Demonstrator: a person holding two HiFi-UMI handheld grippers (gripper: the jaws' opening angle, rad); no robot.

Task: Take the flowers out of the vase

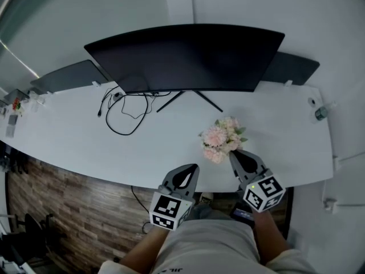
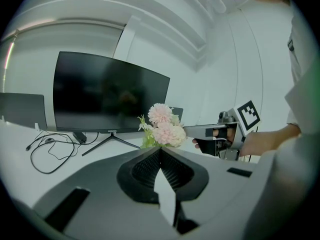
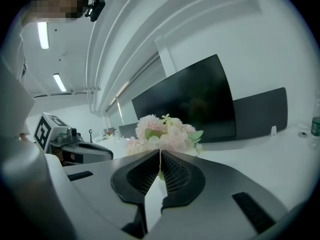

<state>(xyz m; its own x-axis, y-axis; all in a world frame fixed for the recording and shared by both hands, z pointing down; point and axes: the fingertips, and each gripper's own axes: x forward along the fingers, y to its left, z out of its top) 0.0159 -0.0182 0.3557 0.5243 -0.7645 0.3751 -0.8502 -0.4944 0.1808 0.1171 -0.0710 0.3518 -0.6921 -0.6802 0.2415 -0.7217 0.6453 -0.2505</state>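
Left claw [image 1: 193, 167], right claw [image 1: 232, 153] clenched empty near flowers [image 1: 221, 138]; floor [image 1: 74, 210] shows wooden (head view only).

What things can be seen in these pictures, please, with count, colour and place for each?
desk: one, white, spans the head view
monitor: one, black, back centre of desk
cables: several, black, on desk left of monitor's stand
panels: two, dark grey, behind desk, either side of monitor
flowers: one bunch, pink and cream, near desk's front edge
bottle: one, small, desk's far right
left gripper: one, grey, shut, empty, over desk's front edge
right gripper: one, grey, shut, empty, tips close to flowers
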